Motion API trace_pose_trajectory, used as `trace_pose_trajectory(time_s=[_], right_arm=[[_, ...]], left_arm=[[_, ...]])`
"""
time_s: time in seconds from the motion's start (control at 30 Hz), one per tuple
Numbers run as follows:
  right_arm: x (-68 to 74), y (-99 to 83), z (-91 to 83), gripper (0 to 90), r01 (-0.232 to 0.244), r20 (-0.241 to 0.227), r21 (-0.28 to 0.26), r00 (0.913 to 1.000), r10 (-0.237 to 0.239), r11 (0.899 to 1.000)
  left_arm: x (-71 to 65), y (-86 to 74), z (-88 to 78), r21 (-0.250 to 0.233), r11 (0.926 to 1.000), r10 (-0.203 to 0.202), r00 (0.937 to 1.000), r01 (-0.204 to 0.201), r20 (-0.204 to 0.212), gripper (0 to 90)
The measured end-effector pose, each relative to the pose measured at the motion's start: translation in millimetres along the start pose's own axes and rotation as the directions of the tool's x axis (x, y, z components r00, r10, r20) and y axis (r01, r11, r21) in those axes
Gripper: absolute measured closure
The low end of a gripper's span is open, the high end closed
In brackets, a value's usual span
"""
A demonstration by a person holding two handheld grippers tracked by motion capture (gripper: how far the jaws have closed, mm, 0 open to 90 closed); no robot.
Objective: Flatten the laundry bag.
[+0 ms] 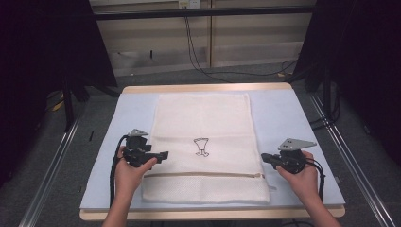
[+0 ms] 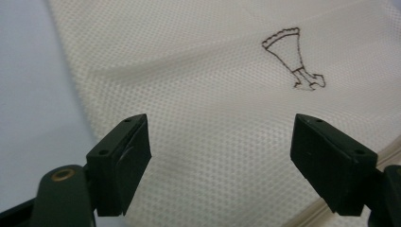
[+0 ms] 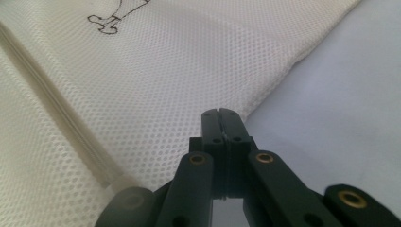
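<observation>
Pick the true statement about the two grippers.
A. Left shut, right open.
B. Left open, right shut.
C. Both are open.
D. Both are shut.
B: the left gripper has its fingers spread wide over the mesh bag, while the right gripper has its fingers pressed together.

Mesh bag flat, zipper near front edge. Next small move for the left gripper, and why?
Probably lower the left gripper onto the mesh bag and close: its jaws are wide open over the bag's left part, gripping nothing, while the right gripper is shut at the bag's right edge.
</observation>
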State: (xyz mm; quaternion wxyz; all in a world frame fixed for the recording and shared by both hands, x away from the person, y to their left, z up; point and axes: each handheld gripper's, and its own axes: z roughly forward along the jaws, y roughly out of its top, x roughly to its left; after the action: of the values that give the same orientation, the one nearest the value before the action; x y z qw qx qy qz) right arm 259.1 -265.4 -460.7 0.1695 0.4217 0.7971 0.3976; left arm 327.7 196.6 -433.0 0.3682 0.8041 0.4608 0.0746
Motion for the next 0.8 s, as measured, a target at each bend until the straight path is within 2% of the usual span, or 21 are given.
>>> trace_pose_trajectory(time_s=[0.07,0.2,0.37,0.4,0.47,0.53,0.57,0.6,0.67,0.7,0.8], right_arm=[[3.4,-0.7,-0.5,90.0,0.011,-0.009,0.005,0.9999,-0.011,1.000],[6.8,-3.0,-1.9,90.0,0.020,-0.026,0.009,0.9995,-0.019,1.000],[7.1,-7.2,-5.6,90.0,0.004,-0.031,0.007,0.9995,-0.003,1.000],[6.8,-7.8,-6.5,90.0,0.004,-0.030,0.006,0.9995,-0.004,1.000],[7.3,-8.8,-8.5,90.0,0.005,-0.026,0.007,0.9997,-0.005,1.000],[7.7,-9.8,-10.4,90.0,0.004,-0.024,0.007,0.9997,-0.003,1.000],[7.5,-10.2,-11.0,90.0,0.008,-0.023,0.007,0.9997,-0.008,1.000],[7.7,-10.4,-11.9,90.0,0.010,-0.027,0.008,0.9996,-0.010,1.000],[8.0,-10.9,-12.1,90.0,0.013,-0.027,0.006,0.9995,-0.013,1.000],[8.6,-11.2,-12.2,90.0,0.011,-0.034,0.005,0.9994,-0.011,1.000],[11.8,-12.2,-10.8,90.0,0.020,-0.041,0.008,0.9990,-0.020,1.000]], left_arm=[[-6.9,2.2,3.6,-0.010,0.9999,-0.006,0.9999,0.007,0.014,19.4],[-18.0,7.8,9.5,-0.004,0.9995,0.030,0.9990,-0.030,0.034,16.9],[-30.9,13.2,18.4,0.012,0.9976,0.067,0.9956,-0.068,0.065,12.9],[-32.4,13.4,19.3,0.009,0.9972,0.074,0.9957,-0.074,0.056,12.4],[-36.2,14.5,20.4,0.018,0.9963,0.083,0.9932,-0.084,0.082,12.2],[-39.5,14.8,21.4,0.016,0.9967,0.078,0.9933,-0.080,0.085,11.7],[-41.7,15.5,22.0,0.019,0.9966,0.077,0.9920,-0.080,0.100,11.8],[-42.6,16.1,22.1,0.024,0.9957,0.087,0.9916,-0.089,0.097,11.5],[-47.5,17.8,22.7,0.031,0.9952,0.090,0.9919,-0.093,0.089,8.6],[-50.5,18.3,23.8,0.022,0.9963,0.080,0.9921,-0.082,0.097,8.2],[-60.4,21.4,26.4,0.024,0.9952,0.092,0.9898,-0.095,0.109,6.4]])
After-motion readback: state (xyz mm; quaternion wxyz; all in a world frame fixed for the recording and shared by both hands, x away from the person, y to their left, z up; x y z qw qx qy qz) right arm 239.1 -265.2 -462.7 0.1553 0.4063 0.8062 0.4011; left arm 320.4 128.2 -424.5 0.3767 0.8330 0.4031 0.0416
